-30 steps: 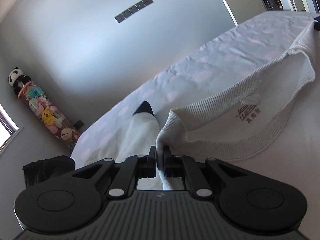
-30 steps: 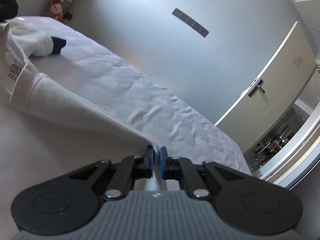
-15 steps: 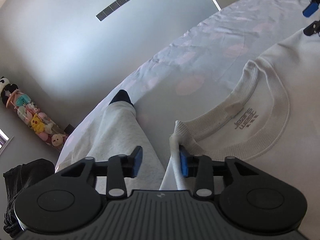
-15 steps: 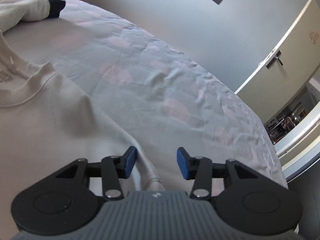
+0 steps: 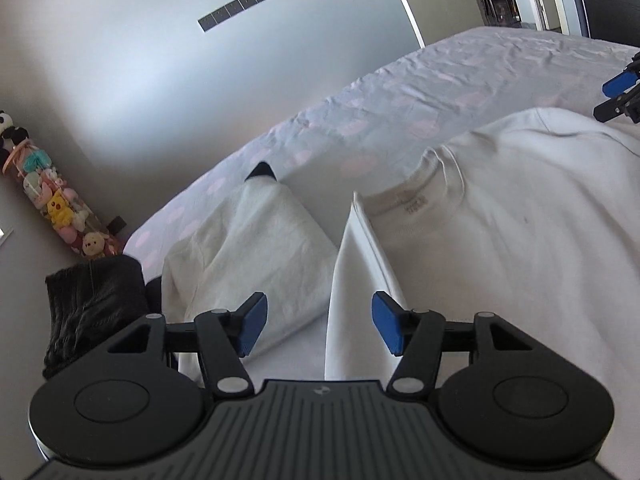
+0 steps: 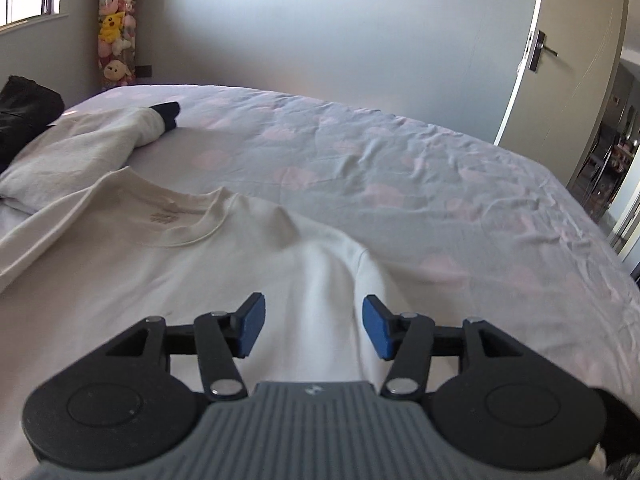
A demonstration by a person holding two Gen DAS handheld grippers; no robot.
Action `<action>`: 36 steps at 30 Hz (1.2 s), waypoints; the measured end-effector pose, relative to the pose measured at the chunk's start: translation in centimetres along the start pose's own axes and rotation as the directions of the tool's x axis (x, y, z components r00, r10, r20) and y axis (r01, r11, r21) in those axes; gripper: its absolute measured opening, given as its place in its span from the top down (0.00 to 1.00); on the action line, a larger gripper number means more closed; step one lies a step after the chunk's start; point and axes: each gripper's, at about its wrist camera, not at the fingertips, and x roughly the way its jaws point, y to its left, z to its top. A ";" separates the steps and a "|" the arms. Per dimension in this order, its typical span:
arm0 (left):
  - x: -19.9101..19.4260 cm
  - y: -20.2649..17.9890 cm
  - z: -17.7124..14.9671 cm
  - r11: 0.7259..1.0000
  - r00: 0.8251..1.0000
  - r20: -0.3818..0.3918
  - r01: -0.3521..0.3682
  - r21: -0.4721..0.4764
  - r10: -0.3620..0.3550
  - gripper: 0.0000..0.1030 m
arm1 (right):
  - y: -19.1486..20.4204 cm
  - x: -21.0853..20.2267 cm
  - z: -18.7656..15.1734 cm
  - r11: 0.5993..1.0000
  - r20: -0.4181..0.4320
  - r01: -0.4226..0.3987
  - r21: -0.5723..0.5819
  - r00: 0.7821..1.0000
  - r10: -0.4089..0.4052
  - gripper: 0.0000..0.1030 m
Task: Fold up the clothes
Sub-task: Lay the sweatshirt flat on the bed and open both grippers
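Observation:
A white sweatshirt (image 5: 520,220) (image 6: 160,272) lies spread on the bed, its collar (image 5: 416,200) (image 6: 180,216) towards the far side. One sleeve with a dark cuff (image 5: 262,170) (image 6: 166,112) lies out to the left. My left gripper (image 5: 318,320) hovers over the garment's left shoulder fold. Its jaws are opening, and the blue pads touch no cloth. My right gripper (image 6: 314,320) hangs above the right shoulder, jaws also opening, with fabric below the gap but none pinched. Its tips (image 5: 620,96) show at the right edge of the left wrist view.
The bed sheet (image 5: 440,92) (image 6: 400,168) is pale with pink spots and reaches far to the right. A black garment (image 5: 92,308) (image 6: 24,108) lies at the bed's left corner. A tube of plush toys (image 5: 52,204) (image 6: 114,28) stands by the wall. A door (image 6: 560,60) is at the right.
Both grippers were shut on the sweatshirt's shoulders and holding it up. They have let go, opened and drawn back, and the sweatshirt has dropped flat onto the bed.

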 end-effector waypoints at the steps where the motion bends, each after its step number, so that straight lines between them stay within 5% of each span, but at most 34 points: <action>1: -1.0 0.0 -1.0 1.000 0.999 -0.030 0.014 0.003 -0.014 0.34 | 0.3 -1.3 -0.9 1.000 -0.005 -0.019 0.020 1.000 0.020 0.43; 9: -5.5 -2.8 -7.2 0.984 0.961 -0.214 0.167 -0.055 -0.175 0.30 | 3.3 -8.7 -7.7 0.988 -0.013 -0.083 0.129 0.996 0.085 0.41; 15: -4.6 -5.7 -10.2 0.986 0.922 -0.351 0.161 -0.038 -0.164 0.32 | 5.0 -11.9 -11.6 0.987 -0.019 -0.085 0.138 0.996 0.088 0.41; 16: -4.3 -5.8 -10.7 0.988 0.916 -0.371 0.150 -0.043 -0.155 0.37 | 5.0 -12.3 -11.9 0.986 -0.021 -0.086 0.141 0.996 0.090 0.41; 18: -3.8 -5.5 -11.6 0.989 0.906 -0.397 0.129 -0.078 -0.149 0.74 | 5.0 -13.0 -12.5 0.986 -0.024 -0.086 0.140 0.996 0.090 0.40; 19: -3.8 -4.9 -11.8 0.984 0.903 -0.396 0.129 -0.120 -0.166 0.80 | 5.0 -13.3 -12.8 0.987 -0.025 -0.083 0.137 0.996 0.088 0.39; 21: -4.0 -3.6 -12.0 0.973 0.908 -0.376 0.115 -0.200 -0.185 0.95 | 4.6 -13.7 -13.1 0.988 -0.032 -0.067 0.139 0.997 0.072 0.38; 29: -7.0 6.3 -9.4 0.920 0.972 -0.233 -0.058 -0.388 -0.037 0.97 | 3.3 -12.9 -13.6 0.985 -0.063 -0.030 0.167 0.997 0.041 0.38; 36: -4.6 17.0 -8.2 0.829 0.963 -0.255 -0.213 -0.518 0.088 0.97 | 3.5 -11.7 -13.1 0.988 -0.083 -0.026 0.151 0.996 0.039 0.38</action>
